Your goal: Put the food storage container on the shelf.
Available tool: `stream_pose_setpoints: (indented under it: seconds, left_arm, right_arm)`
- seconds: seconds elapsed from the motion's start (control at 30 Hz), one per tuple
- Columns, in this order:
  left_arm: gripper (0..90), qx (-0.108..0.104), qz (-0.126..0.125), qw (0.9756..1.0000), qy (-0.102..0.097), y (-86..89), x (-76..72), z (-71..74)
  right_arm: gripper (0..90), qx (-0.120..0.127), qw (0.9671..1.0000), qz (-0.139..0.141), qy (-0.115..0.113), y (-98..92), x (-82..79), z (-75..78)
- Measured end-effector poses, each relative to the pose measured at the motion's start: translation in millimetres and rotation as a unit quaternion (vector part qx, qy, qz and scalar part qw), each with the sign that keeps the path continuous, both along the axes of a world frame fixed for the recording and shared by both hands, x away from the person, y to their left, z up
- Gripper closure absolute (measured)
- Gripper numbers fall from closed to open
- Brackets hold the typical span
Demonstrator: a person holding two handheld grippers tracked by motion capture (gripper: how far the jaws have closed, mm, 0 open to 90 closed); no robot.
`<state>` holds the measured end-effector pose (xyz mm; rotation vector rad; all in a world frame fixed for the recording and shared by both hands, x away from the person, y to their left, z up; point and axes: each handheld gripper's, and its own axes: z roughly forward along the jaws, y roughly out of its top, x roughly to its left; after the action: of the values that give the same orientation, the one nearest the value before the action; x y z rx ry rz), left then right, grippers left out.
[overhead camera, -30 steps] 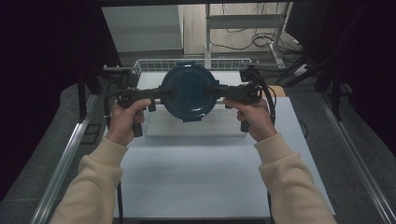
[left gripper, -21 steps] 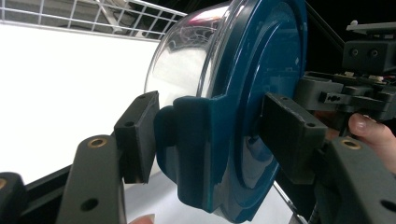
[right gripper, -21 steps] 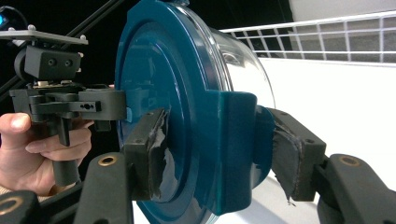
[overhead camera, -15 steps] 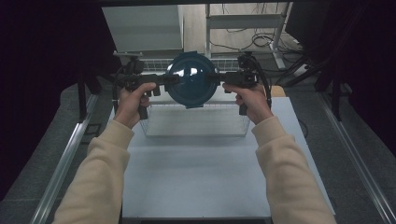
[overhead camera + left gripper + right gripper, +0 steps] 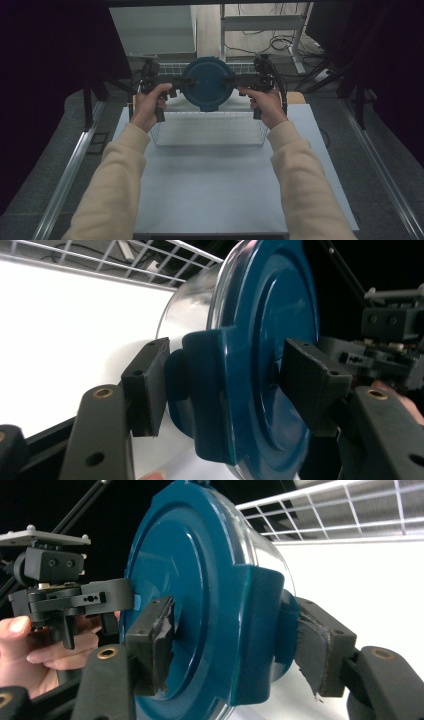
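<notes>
Blue-lidded container (image 5: 207,82) carried farther over wire basket (image 5: 207,131); left claw (image 5: 220,385), right claw (image 5: 230,635) clamp lid tabs; white table (image 5: 220,185).

The support is a rectangular table with a flat pale grey-white top (image 5: 220,190), matte and unmarked. Resting directly on its far half is a rectangular white wire-mesh basket (image 5: 207,131), open-topped, upright, set roughly central between the table's side edges.

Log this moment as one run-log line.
left tool: shut on blue lid's side tab | right tool: shut on opposite tab | blue lid: on clear container, held above wire basket | table
</notes>
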<state>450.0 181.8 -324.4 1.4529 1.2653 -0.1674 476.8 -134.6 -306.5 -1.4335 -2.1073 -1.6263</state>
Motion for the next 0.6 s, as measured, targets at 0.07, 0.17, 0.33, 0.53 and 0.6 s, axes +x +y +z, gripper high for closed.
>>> stream_pose_setpoints:
  seconds: [0.07,0.17,0.33,0.53,0.6]
  left_arm:
    - [38.7,-0.003,0.004,1.0000,0.002,-0.3,1.5,-1.5]
    - [37.9,-0.025,0.011,0.9995,0.018,1.5,10.1,-10.2]
    - [34.9,-0.029,0.012,0.9991,0.030,-1.5,17.8,-16.5]
    - [32.5,-0.032,0.001,0.9993,0.018,-1.7,19.1,-20.4]
    - [26.4,-0.018,0.001,0.9998,0.013,-2.6,16.1,-20.8]
  right_arm:
    - [36.4,0.000,0.9999,-0.003,0.010,0.6,2.3,-0.5]
    - [34.5,0.010,0.9991,-0.016,0.039,1.9,10.7,-5.7]
    - [33.1,0.030,0.9966,-0.033,0.070,0.9,17.7,-13.4]
    - [32.1,0.049,0.9946,-0.039,0.083,-3.1,21.4,-20.9]
    - [26.0,0.032,0.9964,-0.045,0.064,-0.6,18.3,-19.5]
